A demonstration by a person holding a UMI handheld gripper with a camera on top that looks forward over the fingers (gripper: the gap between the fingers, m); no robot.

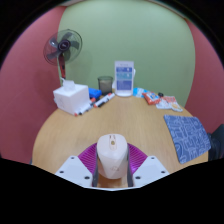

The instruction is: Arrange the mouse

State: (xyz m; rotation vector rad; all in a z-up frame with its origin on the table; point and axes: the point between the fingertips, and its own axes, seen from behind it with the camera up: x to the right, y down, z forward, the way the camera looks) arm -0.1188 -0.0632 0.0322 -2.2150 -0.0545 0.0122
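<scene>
The mouse (112,156) sits between the fingers of the gripper (112,168), at the near edge of the round surface (100,125). Both purple pads (88,158) appear pressed on its sides, so it looks grasped but not yet placed. The blue mat (186,135) to the right seems the likely destination.

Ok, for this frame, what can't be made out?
- Gripper view: whether the pads press the mouse or leave a gap; the mouse hides its sides.
- Mouse front: cut off below.
- Box label: too small to read.
- Items beside the fan: too small to identify.
</scene>
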